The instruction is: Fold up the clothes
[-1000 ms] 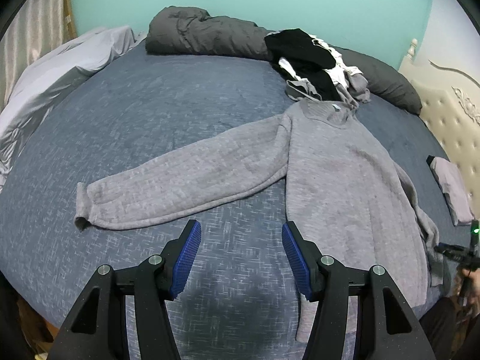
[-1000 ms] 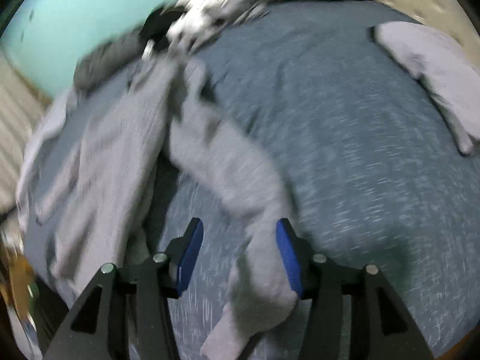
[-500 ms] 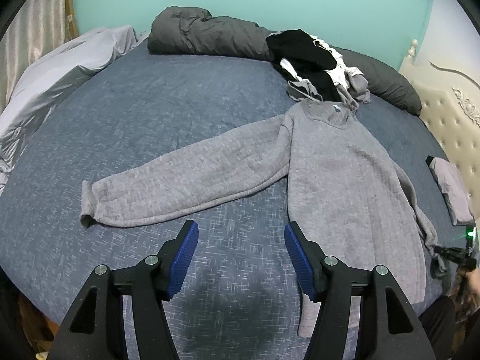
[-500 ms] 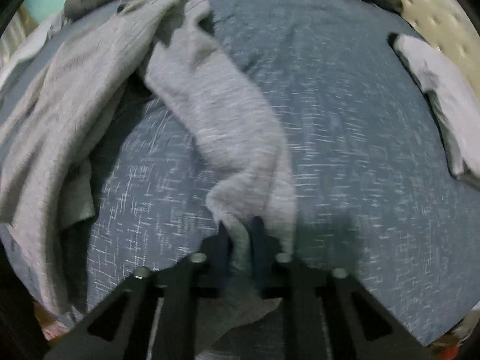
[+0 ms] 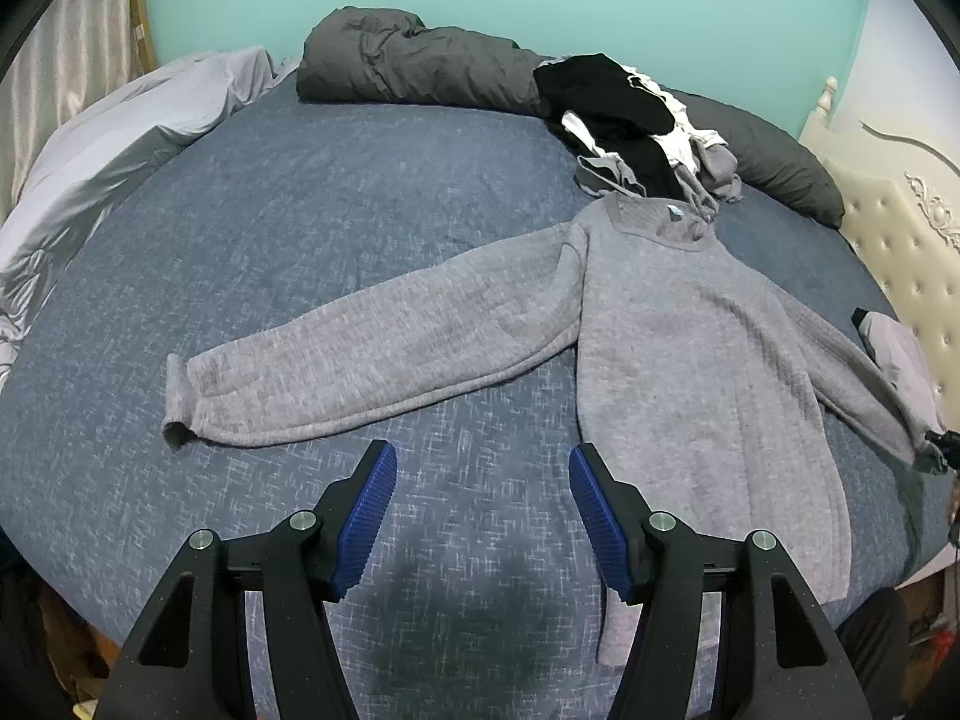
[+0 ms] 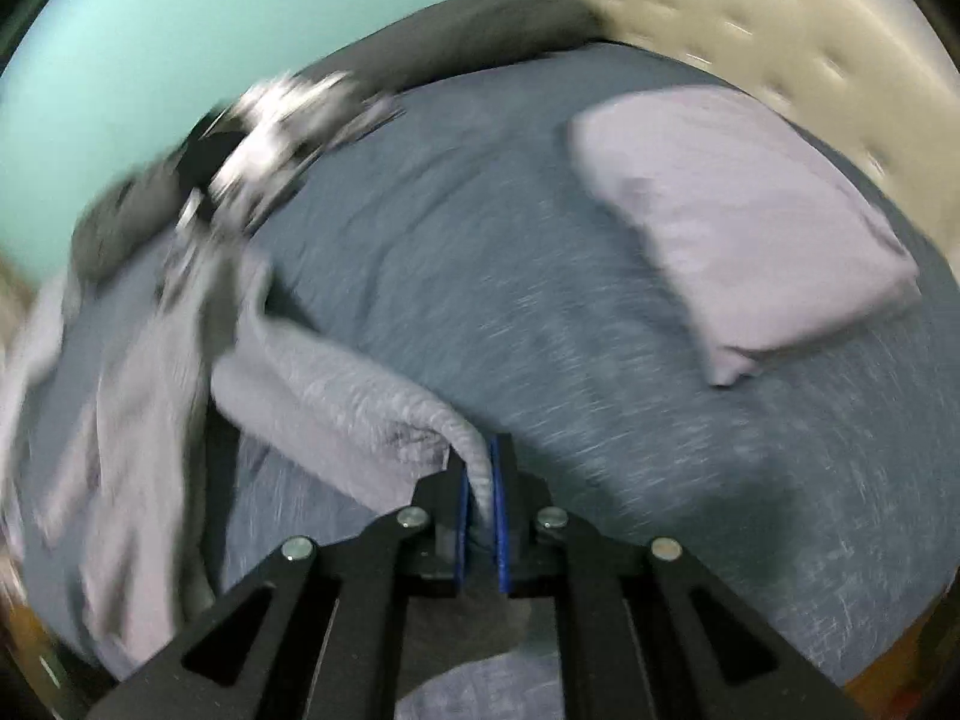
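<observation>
A grey knit sweater (image 5: 690,348) lies spread face up on the blue bedspread (image 5: 336,222), one sleeve (image 5: 372,360) stretched out to the left. My left gripper (image 5: 483,510) hovers open over bare bedspread just below that sleeve, nothing between its blue pads. In the right wrist view my right gripper (image 6: 478,480) is shut on the sweater's other sleeve (image 6: 360,396), which is pulled out taut toward the right of the sweater's body (image 6: 138,420). That view is blurred by motion. The right gripper (image 5: 939,447) shows at the left wrist view's right edge, gripping the sleeve end.
A pile of black, white and grey clothes (image 5: 636,126) lies behind the sweater's collar, in front of a dark grey duvet roll (image 5: 414,66). A folded grey garment (image 6: 738,222) rests near the tufted cream headboard (image 5: 906,240). A silver sheet (image 5: 102,162) lies at the bed's left side.
My right gripper went from open around the sleeve end to shut on it, then swung away with it, drawing the sleeve out straight. The left gripper has stayed put.
</observation>
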`<state>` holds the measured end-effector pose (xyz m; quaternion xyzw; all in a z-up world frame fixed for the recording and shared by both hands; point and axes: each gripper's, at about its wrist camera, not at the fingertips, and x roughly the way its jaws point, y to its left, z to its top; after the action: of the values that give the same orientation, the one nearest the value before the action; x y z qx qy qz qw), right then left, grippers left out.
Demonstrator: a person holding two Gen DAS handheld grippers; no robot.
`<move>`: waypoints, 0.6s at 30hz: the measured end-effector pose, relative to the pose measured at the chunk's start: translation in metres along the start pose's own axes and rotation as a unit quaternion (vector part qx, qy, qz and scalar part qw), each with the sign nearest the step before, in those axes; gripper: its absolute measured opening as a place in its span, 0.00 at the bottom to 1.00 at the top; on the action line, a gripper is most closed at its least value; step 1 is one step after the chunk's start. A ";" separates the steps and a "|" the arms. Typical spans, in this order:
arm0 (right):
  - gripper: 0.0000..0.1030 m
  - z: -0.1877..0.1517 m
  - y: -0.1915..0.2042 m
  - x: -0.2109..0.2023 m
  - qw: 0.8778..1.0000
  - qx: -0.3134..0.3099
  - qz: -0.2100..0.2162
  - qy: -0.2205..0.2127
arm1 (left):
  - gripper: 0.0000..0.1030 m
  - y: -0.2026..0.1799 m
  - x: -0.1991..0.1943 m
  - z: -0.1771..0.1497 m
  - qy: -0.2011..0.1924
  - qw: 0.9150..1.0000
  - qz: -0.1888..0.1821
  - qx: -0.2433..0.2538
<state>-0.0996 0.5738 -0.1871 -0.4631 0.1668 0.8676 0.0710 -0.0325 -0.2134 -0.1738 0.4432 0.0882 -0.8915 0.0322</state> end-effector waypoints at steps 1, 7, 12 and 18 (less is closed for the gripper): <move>0.15 0.003 -0.011 0.001 1.000 0.023 -0.013 0.000 | 0.62 -0.001 0.000 0.000 0.000 1.000 0.001 0.002; 0.44 0.000 -0.043 -0.007 0.996 0.081 -0.037 -0.030 | 0.62 -0.005 0.004 0.002 0.004 1.000 0.000 0.005; 0.44 -0.007 -0.038 0.008 0.998 0.053 -0.006 -0.016 | 0.62 -0.014 0.009 0.003 0.008 1.000 -0.007 0.012; 0.45 -0.028 -0.004 0.030 0.998 0.017 0.056 0.030 | 0.63 -0.024 0.015 -0.002 0.022 0.999 -0.014 0.020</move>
<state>-0.0933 0.5663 -0.2269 -0.4779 0.2090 0.8528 0.0250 -0.0437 -0.1892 -0.1837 0.4621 0.0773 -0.8834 0.0091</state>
